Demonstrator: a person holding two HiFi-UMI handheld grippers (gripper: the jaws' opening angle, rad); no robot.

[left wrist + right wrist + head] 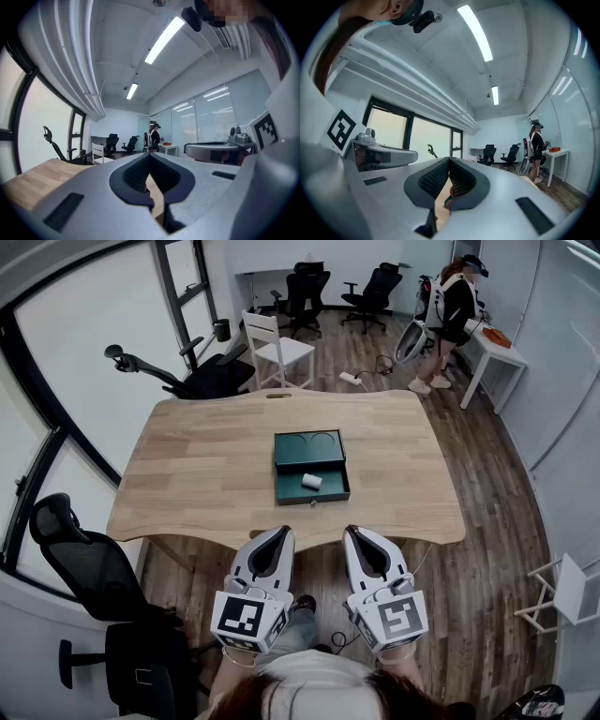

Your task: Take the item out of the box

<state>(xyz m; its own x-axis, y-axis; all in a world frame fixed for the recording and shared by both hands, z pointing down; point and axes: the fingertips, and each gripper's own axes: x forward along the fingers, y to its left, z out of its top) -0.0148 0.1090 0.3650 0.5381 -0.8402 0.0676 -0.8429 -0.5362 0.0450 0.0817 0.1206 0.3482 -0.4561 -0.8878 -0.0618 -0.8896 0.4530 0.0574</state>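
A dark green box (310, 451) lies in the middle of the wooden table (197, 474), its lower tray open toward me. A small white roll (311, 481) lies in that tray. My left gripper (284, 532) and right gripper (352, 531) hover side by side just off the table's near edge, well short of the box. Both point toward the box, with their jaws meeting at the tips and nothing between them. In the left gripper view, the left gripper (150, 154) looks over the table toward the room; the right gripper (450, 160) does the same in the right gripper view.
Black office chairs stand at the left (84, 568) and at the far left corner (202, 379). A white chair (278, 348) stands behind the table. A person (452, 310) stands by a white desk (497, 351) at the back right. A white stool (562, 594) stands at the right.
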